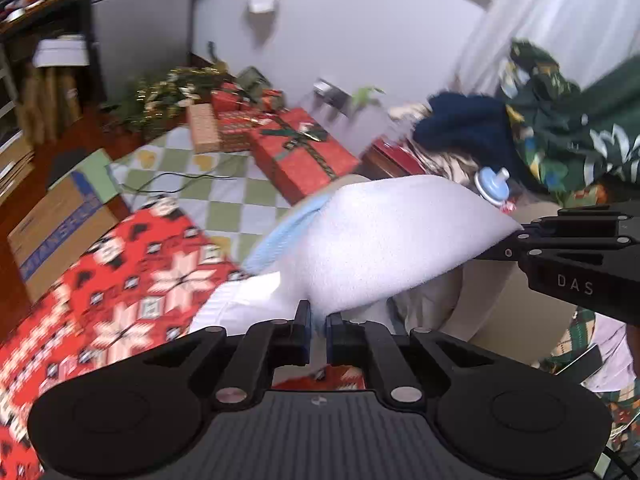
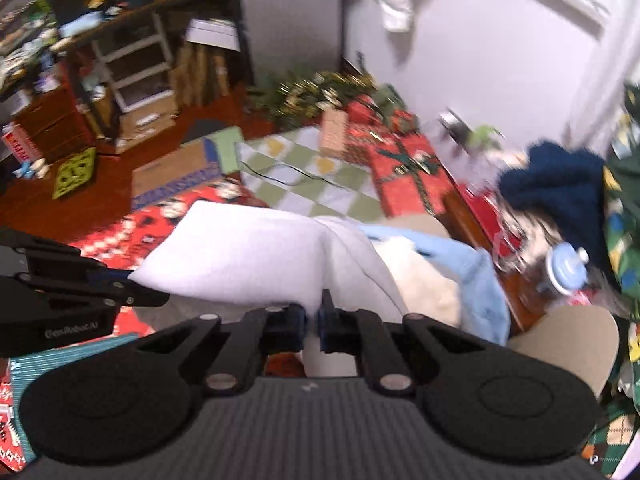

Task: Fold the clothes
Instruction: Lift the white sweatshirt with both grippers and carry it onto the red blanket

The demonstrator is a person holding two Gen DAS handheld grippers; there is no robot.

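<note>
Because the soft white fleece garment hangs in the air between the two tools, above the red snowflake-patterned blanket and a pale blue cloth underneath, the main risk I see is the cloth slipping out of one pinch, or sagging unevenly, so that the fold lands crooked (both views are blurred, which suggests quick motion). The left gripper is clenched on one edge of the fleece, and the right gripper is likewise clamped on another edge.
</note>
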